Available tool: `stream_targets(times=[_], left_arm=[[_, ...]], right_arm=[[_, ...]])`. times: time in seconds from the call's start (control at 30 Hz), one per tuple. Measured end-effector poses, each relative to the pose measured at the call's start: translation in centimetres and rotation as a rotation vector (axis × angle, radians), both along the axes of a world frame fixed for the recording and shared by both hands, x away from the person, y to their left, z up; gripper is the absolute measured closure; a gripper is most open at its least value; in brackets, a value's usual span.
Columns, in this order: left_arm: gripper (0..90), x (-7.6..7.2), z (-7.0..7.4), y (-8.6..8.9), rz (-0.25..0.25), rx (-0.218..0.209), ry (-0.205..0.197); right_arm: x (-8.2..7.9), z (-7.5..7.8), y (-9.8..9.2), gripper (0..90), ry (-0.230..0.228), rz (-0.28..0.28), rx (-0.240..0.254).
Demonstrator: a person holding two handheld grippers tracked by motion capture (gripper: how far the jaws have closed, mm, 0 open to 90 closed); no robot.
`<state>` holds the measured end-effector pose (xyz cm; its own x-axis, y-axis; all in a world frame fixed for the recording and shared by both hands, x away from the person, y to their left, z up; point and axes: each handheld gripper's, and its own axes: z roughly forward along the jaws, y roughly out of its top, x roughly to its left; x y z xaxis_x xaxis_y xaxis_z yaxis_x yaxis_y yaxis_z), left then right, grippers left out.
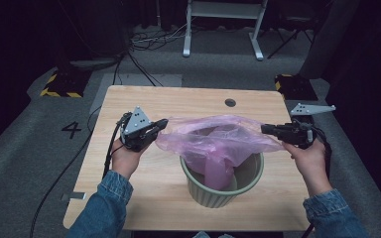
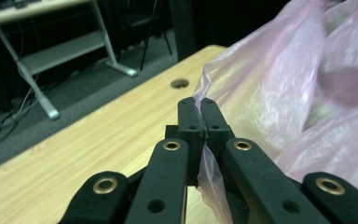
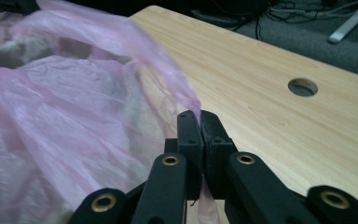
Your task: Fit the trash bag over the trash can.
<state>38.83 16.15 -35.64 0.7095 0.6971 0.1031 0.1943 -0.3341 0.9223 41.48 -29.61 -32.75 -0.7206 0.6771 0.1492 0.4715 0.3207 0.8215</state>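
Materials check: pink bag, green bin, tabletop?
Pink bag: thin plastic film, translucent, glossy, crinkled. Green bin: probably moulded plastic, matte, with a ribbed wall; ceramic can't be ruled out. Tabletop: light wood grain, smooth, likely laminate or veneer, with a round cable hole.

Left tool (image 1: 162, 123) and right tool (image 1: 266, 129), jaws clamped, point inward, facing each other.

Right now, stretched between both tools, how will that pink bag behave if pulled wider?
Probably floppy: the pink bag sags into the green bin between the left tool and right tool. Likely light and thin, being see-through. It may tear or slip, since each tool pinches just an edge.
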Motion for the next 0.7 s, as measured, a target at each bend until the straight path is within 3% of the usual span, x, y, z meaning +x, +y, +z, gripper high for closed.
stream_targets(times=[0.2, 0.3, 0.43, 0.57, 0.7], left_arm=[[89.3, 1.3, -1.7, -0.6, 0.011, 0.039, 0.066], [89.4, 1.5, -2.8, -1.0, -0.025, 0.093, 0.140], [89.4, 1.2, -4.2, -1.3, -0.052, 0.134, 0.178], [89.5, 0.7, -5.0, -1.1, -0.070, 0.126, 0.201], [89.2, -0.1, -5.0, -0.6, -0.096, 0.081, 0.199]], right_arm=[[1.3, -1.5, 0.2, 88.1, 0.027, -0.027, -0.031], [1.5, -2.6, 0.3, 89.1, 0.044, -0.043, -0.079], [1.5, -5.0, -0.3, 89.6, 0.116, -0.036, -0.105], [0.7, -6.9, -0.6, 89.7, 0.161, -0.011, -0.098], [-0.6, -6.9, -1.3, 89.6, 0.145, 0.013, -0.062]])
